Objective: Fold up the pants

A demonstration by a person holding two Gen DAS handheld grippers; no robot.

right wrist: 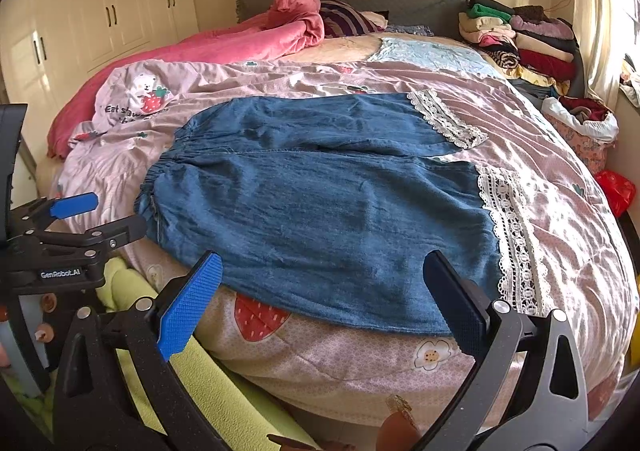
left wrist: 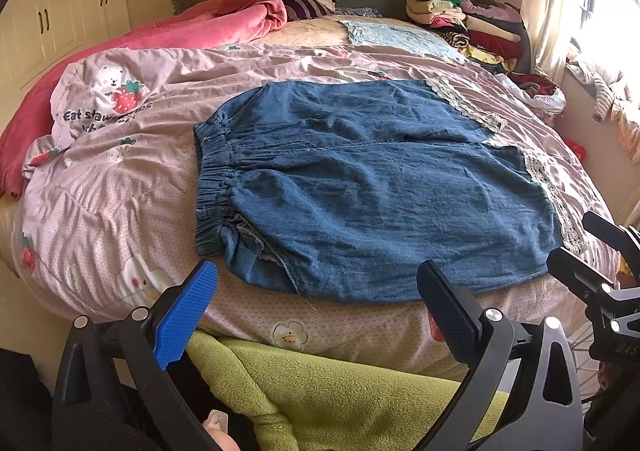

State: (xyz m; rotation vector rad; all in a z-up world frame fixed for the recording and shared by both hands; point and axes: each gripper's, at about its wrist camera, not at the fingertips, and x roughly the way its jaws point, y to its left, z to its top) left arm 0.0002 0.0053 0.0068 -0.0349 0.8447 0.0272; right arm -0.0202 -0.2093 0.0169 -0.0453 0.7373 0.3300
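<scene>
Blue denim pants with white lace cuffs lie flat on the bed, elastic waistband to the left, both legs pointing right. They also show in the right wrist view. My left gripper is open and empty, just short of the pants' near edge by the waist end. My right gripper is open and empty at the near edge by the cuff end. The right gripper shows at the right edge of the left view, the left gripper at the left edge of the right view.
The pants rest on a pink strawberry-print quilt. A pink blanket lies at the far left, stacked folded clothes at the far right by the headboard. A green fleece hangs at the bed's near side. A red bag sits at the right.
</scene>
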